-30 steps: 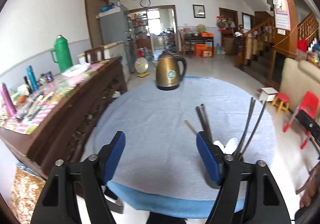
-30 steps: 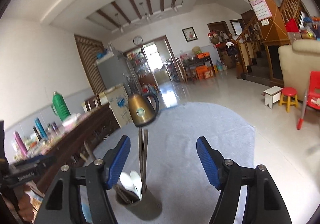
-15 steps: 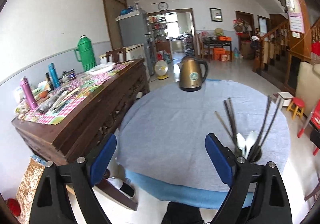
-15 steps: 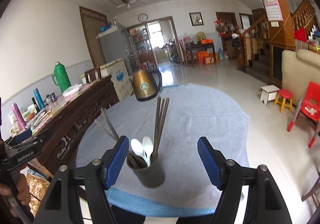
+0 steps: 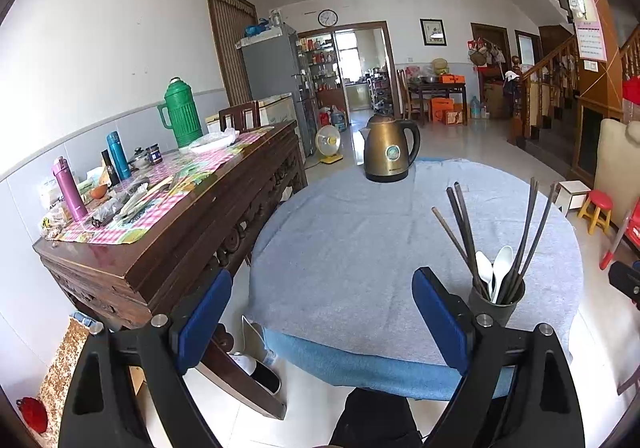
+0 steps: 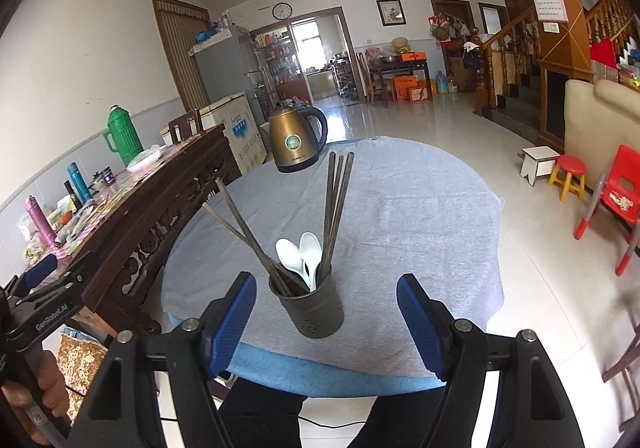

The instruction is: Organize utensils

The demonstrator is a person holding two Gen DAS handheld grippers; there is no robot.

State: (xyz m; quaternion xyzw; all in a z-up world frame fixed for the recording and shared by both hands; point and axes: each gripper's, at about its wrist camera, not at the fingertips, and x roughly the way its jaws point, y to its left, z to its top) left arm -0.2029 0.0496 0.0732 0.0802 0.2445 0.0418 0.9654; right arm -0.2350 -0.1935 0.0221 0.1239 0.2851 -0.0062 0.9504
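Note:
A dark metal utensil holder (image 6: 316, 312) stands near the front edge of the round table (image 6: 420, 228), which has a grey cloth over it. It holds several dark chopsticks (image 6: 338, 199) and two white spoons (image 6: 308, 252). My right gripper (image 6: 326, 284) is open just in front of the holder, off the table edge, touching nothing. In the left wrist view the holder (image 5: 496, 304) sits beyond the right finger. My left gripper (image 5: 322, 280) is open and empty before the table (image 5: 340, 248).
A brass kettle (image 5: 386, 155) stands at the table's far side. A dark wooden sideboard (image 5: 168, 215) with flasks and clutter runs along the left. Red stools and a chair (image 6: 620, 187) stand on the tiled floor at the right. A person's dark trousers (image 6: 260, 408) show below.
Both grippers have drawn back from the table, so the holder looks smaller and farther away. The left jaws have spread wider. The right view has tipped down toward the holder.

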